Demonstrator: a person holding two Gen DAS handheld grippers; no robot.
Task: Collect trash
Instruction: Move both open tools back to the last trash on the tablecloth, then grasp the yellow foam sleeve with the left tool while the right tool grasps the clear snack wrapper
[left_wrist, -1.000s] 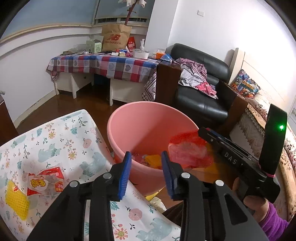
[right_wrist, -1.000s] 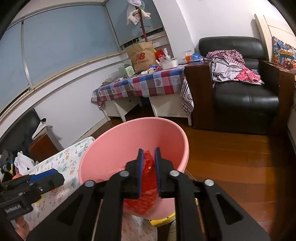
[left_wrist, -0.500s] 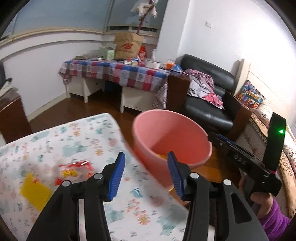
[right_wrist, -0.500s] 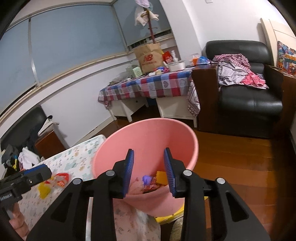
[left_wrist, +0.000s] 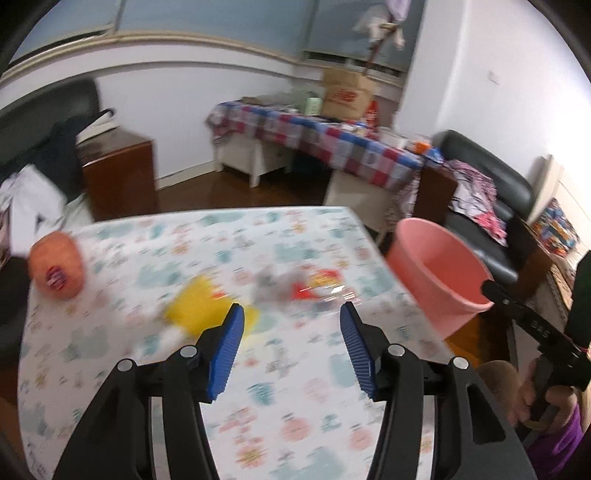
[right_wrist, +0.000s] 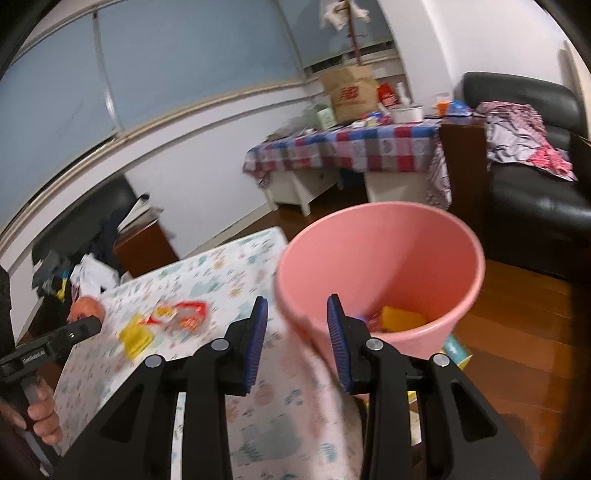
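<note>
Over the floral table (left_wrist: 110, 369) we reach for the yellow scrap (left_wrist: 199, 310), left gripper (left_wrist: 291, 328) opening empty, right gripper (right_wrist: 297, 328) parted, empty by the pink bucket (right_wrist: 388, 251).

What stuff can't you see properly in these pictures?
- Red wrapper on the table: left wrist view, motion blur, print unreadable.
- Yellow piece: left wrist view, smeared, shape unclear.
- Pink bin contents: right wrist view, mostly hidden by its wall and the right gripper.

Bare tablecloth (left_wrist: 295, 236) btwn yellow scrap (left_wrist: 195, 306) & red wrapper (left_wrist: 317, 284); pink bin (left_wrist: 436, 269) off right edge.
</note>
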